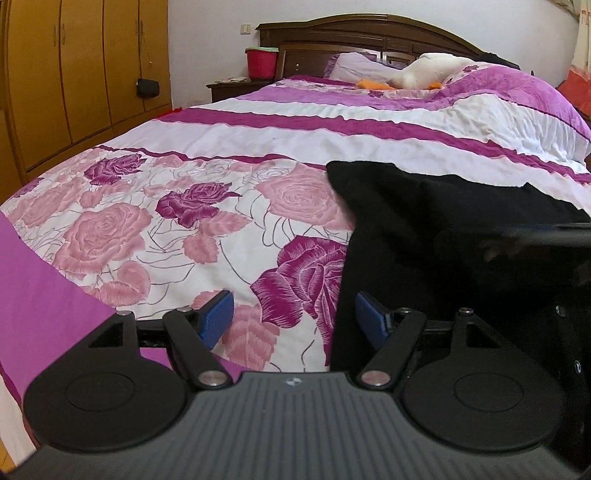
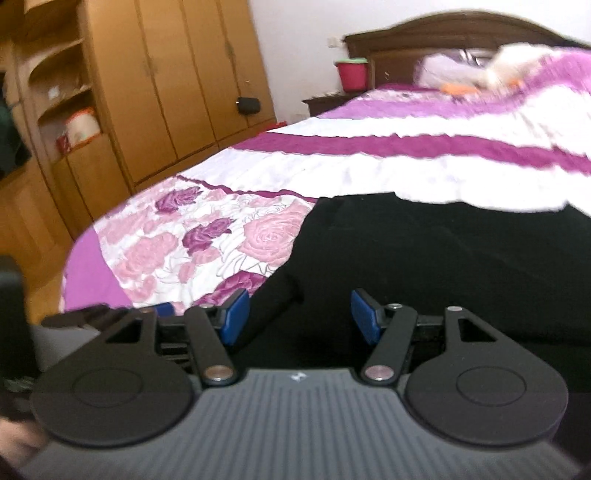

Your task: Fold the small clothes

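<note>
A black garment (image 1: 424,229) lies spread on the near right part of the bed, over the floral cover (image 1: 177,229). My left gripper (image 1: 293,319) hangs open just above the bed. Its left blue pad (image 1: 218,317) is over the floral cover and its right pad (image 1: 369,317) is over the garment's left edge. In the right wrist view the garment (image 2: 424,258) fills the lower right. My right gripper (image 2: 300,319) is open above it, pads apart, with a raised fold of black cloth (image 2: 280,295) near the left pad. The picture there is blurred.
The bed (image 1: 332,122) has purple and white stripes farther back. A white plush toy (image 1: 424,70) lies by the pillows under a dark headboard (image 1: 369,33). A red bucket (image 1: 260,62) stands on the nightstand. Wooden wardrobes (image 1: 85,74) line the left wall, and the bed's edge drops off at left.
</note>
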Motion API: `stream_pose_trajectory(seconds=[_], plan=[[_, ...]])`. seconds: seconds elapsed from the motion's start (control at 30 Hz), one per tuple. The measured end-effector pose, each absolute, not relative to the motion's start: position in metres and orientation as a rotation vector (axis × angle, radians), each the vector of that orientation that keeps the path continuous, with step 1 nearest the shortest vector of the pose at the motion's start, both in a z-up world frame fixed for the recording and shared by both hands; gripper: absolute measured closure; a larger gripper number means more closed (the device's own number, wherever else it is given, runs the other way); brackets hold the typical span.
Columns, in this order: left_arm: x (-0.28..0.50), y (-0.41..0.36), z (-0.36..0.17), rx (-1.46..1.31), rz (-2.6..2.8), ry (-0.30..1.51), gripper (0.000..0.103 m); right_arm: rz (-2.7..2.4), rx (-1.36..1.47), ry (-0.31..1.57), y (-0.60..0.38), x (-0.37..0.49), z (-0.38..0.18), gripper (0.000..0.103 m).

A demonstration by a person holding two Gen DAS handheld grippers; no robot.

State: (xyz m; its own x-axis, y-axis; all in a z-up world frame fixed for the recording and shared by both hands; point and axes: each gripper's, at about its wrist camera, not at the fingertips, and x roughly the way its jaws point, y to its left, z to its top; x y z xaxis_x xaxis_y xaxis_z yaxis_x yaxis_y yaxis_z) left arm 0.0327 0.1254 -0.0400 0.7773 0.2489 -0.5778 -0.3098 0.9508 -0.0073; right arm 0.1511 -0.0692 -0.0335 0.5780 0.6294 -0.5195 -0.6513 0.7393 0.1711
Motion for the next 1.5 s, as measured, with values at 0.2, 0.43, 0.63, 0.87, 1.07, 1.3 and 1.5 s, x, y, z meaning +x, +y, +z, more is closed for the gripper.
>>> stream_pose_trajectory(seconds=[0.2,0.43,0.63,0.87,1.07,1.3,1.5], plan=[[0.036,0.125,-0.047,-0.086,0.313,0.625,0.026,0.736,-0.107,0.648,-0.059,0.167,-0.052,0.042],[0.037,0.125,-0.050,-0.073,0.312,0.624,0.024,0.704,-0.151,0.626,-0.061,0.166,-0.054,0.043],[0.039,0.134,-0.051,-0.132,0.309,0.643,0.021,0.607,-0.289,0.560,-0.054,0.160,-0.070,0.061],[0.040,0.130,-0.052,-0.090,0.316,0.644,0.019,0.603,-0.070,0.550,-0.091,0.166,-0.042,0.086],[0.041,0.128,-0.054,-0.077,0.325,0.644,0.019,0.577,0.201,0.546,-0.167,0.184,-0.010,0.086],[0.042,0.125,-0.055,-0.055,0.330,0.644,0.018,0.348,0.251,0.537,-0.235,0.196,-0.024,0.086],[0.043,0.124,-0.055,-0.045,0.331,0.652,0.016,0.278,0.289,0.658,-0.271,0.207,-0.064,0.080]])
